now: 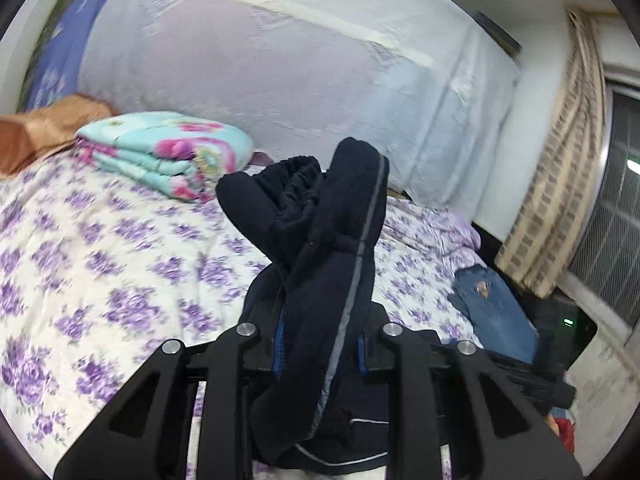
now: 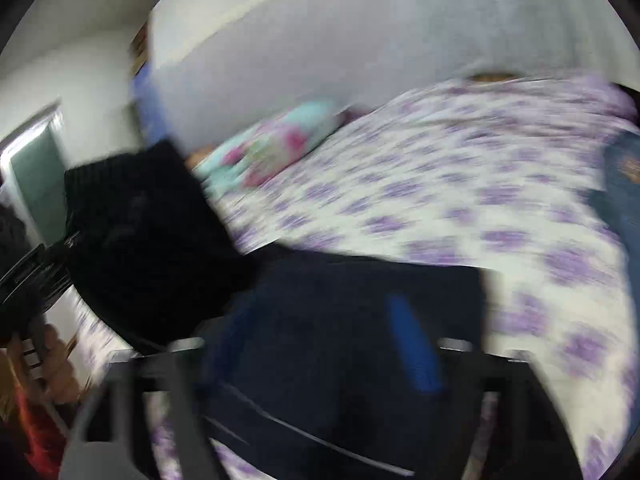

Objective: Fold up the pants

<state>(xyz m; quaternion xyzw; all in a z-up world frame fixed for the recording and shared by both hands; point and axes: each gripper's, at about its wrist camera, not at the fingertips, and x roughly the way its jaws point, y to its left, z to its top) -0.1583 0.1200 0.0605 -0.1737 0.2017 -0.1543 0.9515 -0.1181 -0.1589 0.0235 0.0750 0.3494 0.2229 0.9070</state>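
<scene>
Dark navy pants (image 1: pixel 332 240) with a grey side stripe stand bunched up from my left gripper (image 1: pixel 320 350), which is shut on them, a blue pad on each side of the cloth. The elastic waistband (image 1: pixel 300 176) shows at the top of the bundle. The right wrist view is badly blurred. There the pants (image 2: pixel 320 312) spread over the floral bed sheet (image 2: pixel 440 184) and fill the gap of my right gripper (image 2: pixel 320 348). One blue pad (image 2: pixel 412 352) lies against the cloth, so it looks shut on it. A hand (image 2: pixel 56 364) holds the left gripper at the left edge.
A folded turquoise floral blanket (image 1: pixel 168 152) and an orange pillow (image 1: pixel 40 132) lie at the far side of the bed (image 1: pixel 120 260). Folded blue jeans (image 1: pixel 496 312) rest near its right edge. White netting (image 1: pixel 280 60) hangs behind, and a curtain (image 1: pixel 560 160) hangs by a window at the right.
</scene>
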